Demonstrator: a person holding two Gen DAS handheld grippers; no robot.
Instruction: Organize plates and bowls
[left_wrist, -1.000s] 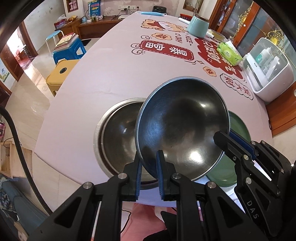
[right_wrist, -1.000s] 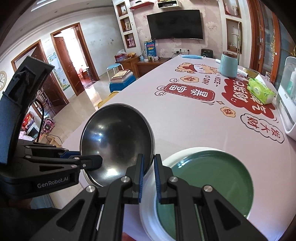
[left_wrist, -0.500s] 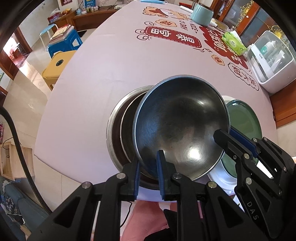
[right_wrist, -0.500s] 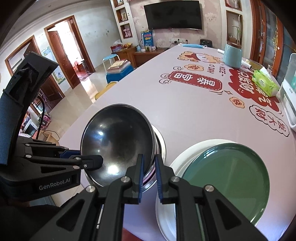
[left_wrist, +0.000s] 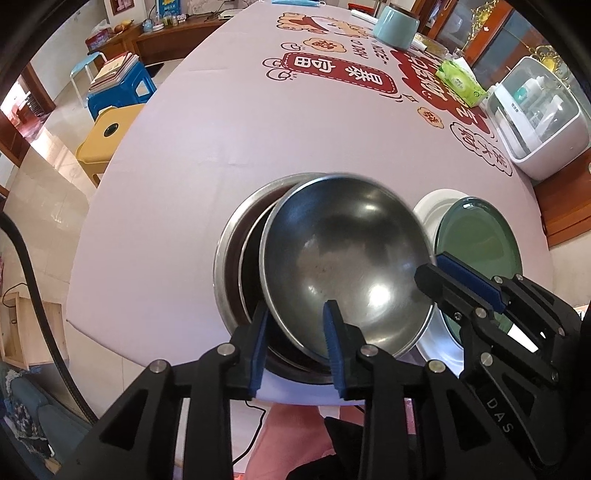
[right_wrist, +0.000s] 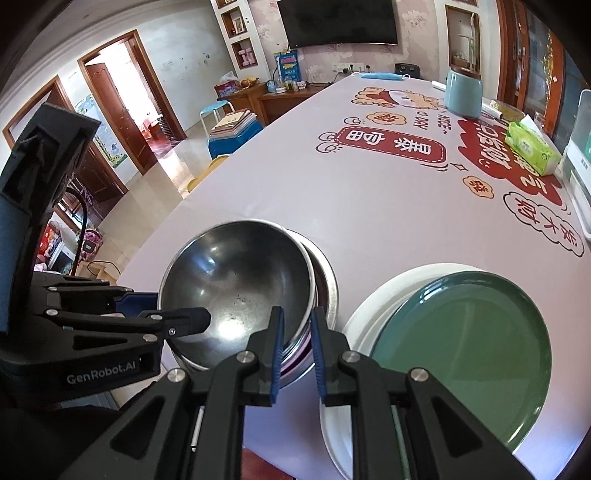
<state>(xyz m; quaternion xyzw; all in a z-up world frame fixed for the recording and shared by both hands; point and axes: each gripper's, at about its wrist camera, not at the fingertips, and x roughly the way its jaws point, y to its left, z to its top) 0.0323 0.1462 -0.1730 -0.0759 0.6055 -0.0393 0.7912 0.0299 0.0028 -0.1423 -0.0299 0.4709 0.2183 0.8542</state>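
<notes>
Bowls first: our top bowl (left_wrist: 343, 266) sits tilted in a stack of steel bowls (left_wrist: 236, 258) near the table's (left_wrist: 221, 147) near edge, its rim overhanging the stack toward the plates. In the right view the same top bowl (right_wrist: 240, 284) leans on the bowls beneath (right_wrist: 325, 280).

Our left gripper (left_wrist: 295, 332) straddles the top bowl's near rim, one finger outside and one inside. Its jaws are opening, with a clear gap between the pads and the rim, so they no longer press it.

Our right gripper (right_wrist: 295, 332) stands over the bowls' right rims. Its fingers are narrow, with rim edges between them, but we cannot tell whether the pads press metal. In the left view that right gripper (left_wrist: 436, 273) reaches just to the top bowl's right rim.

Beside the bowls, to the right, a green plate (right_wrist: 461, 354) lies on a white plate (right_wrist: 376, 306); the white rim is close to the bowl stack. Farther along the table we see a tissue pack (right_wrist: 532, 147), a blue canister (right_wrist: 463, 92) and a white box (left_wrist: 535, 122).
</notes>
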